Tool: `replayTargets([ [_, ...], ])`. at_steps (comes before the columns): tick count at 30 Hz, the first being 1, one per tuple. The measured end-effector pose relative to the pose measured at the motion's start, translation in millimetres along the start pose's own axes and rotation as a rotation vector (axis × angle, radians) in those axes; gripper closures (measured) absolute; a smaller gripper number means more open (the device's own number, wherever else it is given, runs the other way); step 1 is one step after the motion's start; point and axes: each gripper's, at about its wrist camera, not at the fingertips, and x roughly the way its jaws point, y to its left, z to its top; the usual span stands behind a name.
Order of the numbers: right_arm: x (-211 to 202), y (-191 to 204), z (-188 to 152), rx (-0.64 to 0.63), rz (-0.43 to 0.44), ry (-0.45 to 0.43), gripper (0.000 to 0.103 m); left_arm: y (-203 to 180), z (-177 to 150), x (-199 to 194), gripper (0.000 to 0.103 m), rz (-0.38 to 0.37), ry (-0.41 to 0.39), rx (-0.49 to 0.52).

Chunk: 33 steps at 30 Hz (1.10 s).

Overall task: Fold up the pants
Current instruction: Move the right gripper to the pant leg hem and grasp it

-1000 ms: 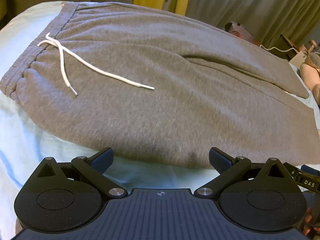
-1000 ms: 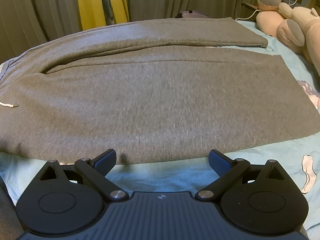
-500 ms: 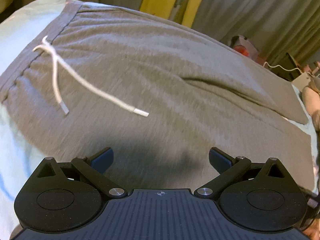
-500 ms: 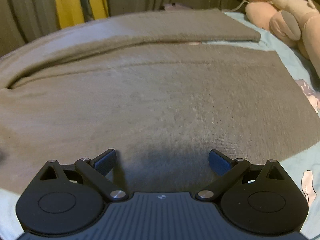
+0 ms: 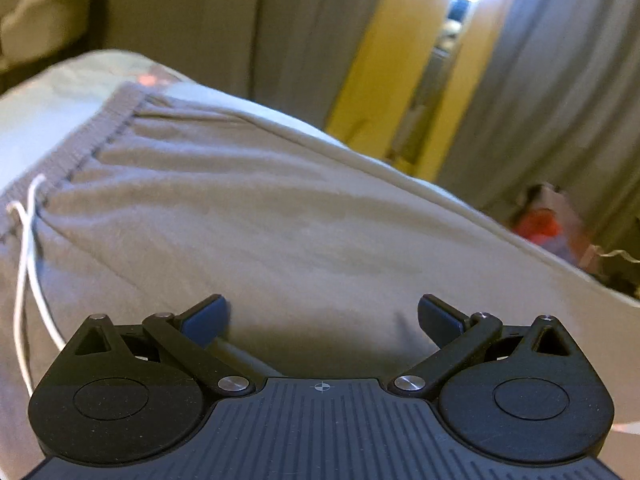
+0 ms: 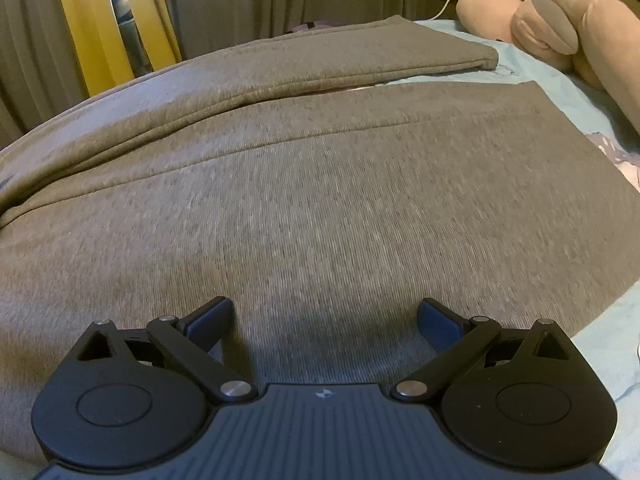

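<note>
Nearest in each wrist view is the black body of a hand-held gripper, its two blue-tipped fingers spread wide with nothing between them. The left gripper [image 5: 322,316] is tilted and hovers low over the grey pants [image 5: 248,220], close to the fabric near the waist end; whether the fingertips touch the cloth cannot be told. To its left, a white drawstring [image 5: 24,264] trails down from the ribbed waistband [image 5: 76,148]. The right gripper [image 6: 325,316] sits level and low over the nearer pant leg [image 6: 340,200], its wide-open fingers pointing across the fabric. The pants lie spread flat on a bed covered with a light blue sheet [image 6: 600,360]. Beyond the near leg, the second leg [image 6: 320,60] lies alongside it. Farther back, a pink plush toy [image 6: 560,20] rests at the right, and grey and yellow curtains [image 6: 100,20] hang behind the bed.
</note>
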Motion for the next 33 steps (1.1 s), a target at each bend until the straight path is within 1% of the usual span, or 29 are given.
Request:
replayTargets([
  [2,-0.1,0.0,11.1,-0.019,0.0,0.019,0.004,10.4,-0.5,11.0,0.0,0.091,-0.066,0.044],
  [4,-3.7,1.4,27.7,-0.031,0.022,-0.019,0.004,18.0,2.9,16.8,0.0,0.176,-0.132,0.074],
  [5,-4.5,1.2,39.3,-0.022,0.029,-0.051,0.007,23.1,7.1,19.3,0.0,0.21,-0.162,0.068],
  [6,-3.6,1.6,54.3,-0.009,0.025,-0.082,0.009,27.7,10.8,21.7,0.0,0.224,-0.179,0.052],
  [8,5.6,3.7,91.0,0.011,0.009,-0.121,0.026,39.3,14.7,26.1,0.0,0.213,-0.198,-0.005],
  [9,14.4,5.6,109.9,0.013,0.01,-0.131,0.031,45.0,16.5,29.5,0.0,0.203,-0.194,-0.032],
  [10,26.9,7.5,131.3,0.012,0.009,-0.145,0.038,49.7,17.1,32.1,0.0,0.194,-0.188,-0.052],
  [11,39.3,8.4,149.8,0.021,0.004,-0.159,0.043,54.5,16.5,34.7,0.0,0.193,-0.189,-0.066],
  [12,56.1,8.2,171.9,0.046,-0.007,-0.162,0.046,57.8,15.2,36.6,0.0,0.204,-0.203,-0.067],
  [13,69.9,7.7,189.3,0.075,-0.016,-0.155,0.053,59.9,15.3,39.4,0.0,0.215,-0.215,-0.063],
  [14,86.6,7.5,208.4,0.11,-0.02,-0.139,0.056,60.6,15.0,43.9,0.0,0.229,-0.226,-0.05],
  [16,119.4,10.3,245.4,0.166,-0.021,-0.112,0.056,57.1,12.5,56.8,0.0,0.258,-0.23,-0.029],
  [20,168.5,26.5,301.5,0.247,-0.039,-0.093,0.054,41.7,3.9,67.2,0.0,0.316,-0.247,0.048],
  [22,194.1,33.0,326.5,0.291,-0.089,-0.072,0.054,41.7,4.0,67.9,0.0,0.316,-0.254,0.05],
  [23,203.0,35.3,334.9,0.321,-0.12,-0.061,0.054,43.7,4.2,68.8,0.0,0.307,-0.253,0.041],
  [25,222.3,36.7,349.2,0.388,-0.144,-0.048,0.053,46.7,4.4,67.7,0.0,0.29,-0.258,0.023],
  [27,230.8,38.4,352.7,0.425,-0.172,-0.044,0.049,47.7,4.7,68.7,0.0,0.286,-0.258,0.018],
  [28,236.8,40.8,354.9,0.423,-0.197,-0.053,0.047,47.2,3.8,69.1,0.0,0.288,-0.258,0.02],
  [30,246.5,45.7,359.0,0.389,-0.237,-0.053,0.046,46.6,3.8,69.1,0.0,0.292,-0.257,0.023],
  [31,251.1,49.7,360.0,0.362,-0.264,-0.054,0.049,47.0,3.1,69.7,0.0,0.29,-0.256,0.022],
  [32,251.6,51.6,359.6,0.335,-0.293,-0.055,0.061,47.4,3.1,69.6,0.0,0.288,-0.256,0.019],
  [33,253.7,54.1,359.9,0.309,-0.326,-0.051,0.066,47.8,3.4,69.8,0.0,0.287,-0.254,0.018],
])
